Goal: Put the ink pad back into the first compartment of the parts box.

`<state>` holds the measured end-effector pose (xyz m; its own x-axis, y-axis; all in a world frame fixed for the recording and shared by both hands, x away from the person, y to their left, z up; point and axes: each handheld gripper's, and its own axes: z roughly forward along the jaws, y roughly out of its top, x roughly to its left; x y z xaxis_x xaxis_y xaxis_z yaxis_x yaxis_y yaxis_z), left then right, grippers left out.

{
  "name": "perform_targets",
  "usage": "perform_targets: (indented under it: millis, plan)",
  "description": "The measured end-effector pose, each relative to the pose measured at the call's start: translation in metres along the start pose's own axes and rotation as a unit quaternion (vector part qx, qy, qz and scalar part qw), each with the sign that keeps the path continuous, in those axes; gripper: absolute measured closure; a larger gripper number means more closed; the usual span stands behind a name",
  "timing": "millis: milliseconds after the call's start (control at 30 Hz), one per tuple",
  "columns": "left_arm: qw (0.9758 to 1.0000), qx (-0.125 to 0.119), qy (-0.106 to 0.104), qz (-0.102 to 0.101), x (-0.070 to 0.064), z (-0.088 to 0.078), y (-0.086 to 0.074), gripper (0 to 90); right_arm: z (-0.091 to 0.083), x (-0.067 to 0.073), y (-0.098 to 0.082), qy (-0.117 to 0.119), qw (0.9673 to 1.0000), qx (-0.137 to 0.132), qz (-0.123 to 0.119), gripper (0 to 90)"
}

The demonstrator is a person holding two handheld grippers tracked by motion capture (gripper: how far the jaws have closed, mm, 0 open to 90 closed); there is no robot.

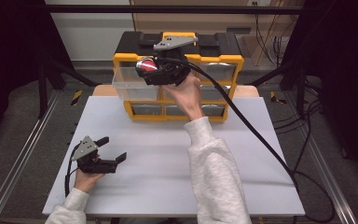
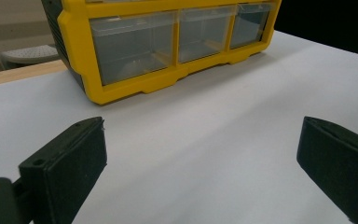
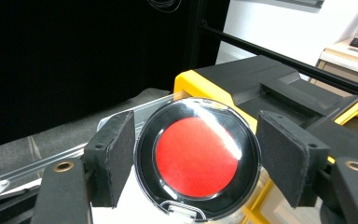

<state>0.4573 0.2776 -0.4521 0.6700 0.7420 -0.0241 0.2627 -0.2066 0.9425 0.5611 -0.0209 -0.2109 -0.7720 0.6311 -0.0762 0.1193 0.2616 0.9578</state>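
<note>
- Clamped between the right gripper's (image 3: 193,163) two black pads is a round case (image 3: 197,158) with a clear lid, a black rim and a red disc inside; the pads press on its left and right edges, its flat face turned toward that gripper's camera.
- Seen from the high view, the right gripper (image 1: 154,70) holds the round case (image 1: 146,66) up in the air, just above and slightly behind the clear drawer (image 1: 133,84) that stands pulled out at the upper left of the yellow organizer (image 1: 177,86).
- My reading is that the coming move turns on this one relation: the drawer's open mouth lies below and a little toward the person from the case, so the case has to come down and forward to land inside.
- Being round, the case has no long axis to line up; only the tilt of its flat face matters against the drawer's width.
- Far off, near the table's (image 1: 168,158) front left corner, the left gripper (image 1: 112,149) rests with its jaws spread wide and nothing between them; it is well apart from the drawer, so the right hand is by far the nearer.
- Hidden points: the drawer's floor sits behind the case in the right gripper view, so whether anything already lies in it I cannot tell; the case's lower edge is cut off at the frame's bottom.
</note>
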Motion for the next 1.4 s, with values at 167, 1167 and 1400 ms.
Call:
perform_targets:
  millis: [167,1167,1400]
  plan:
    - [1.0,0.0,0.0,0.0,0.0,0.0,0.0,1.2,0.009,-0.002,0.003,-0.003,1.0,0.004,0.0,30.2]
    - [1.0,0.003,0.0,0.002,0.0,0.0,0.0,1.2,0.044,-0.004,-0.01,-0.003,0.9988,0.047,0.011,30.1]
    - [1.0,0.003,-0.001,0.002,0.0,0.001,-0.001,1.2,0.049,-0.003,-0.013,0.0,0.9982,0.058,0.016,30.0]
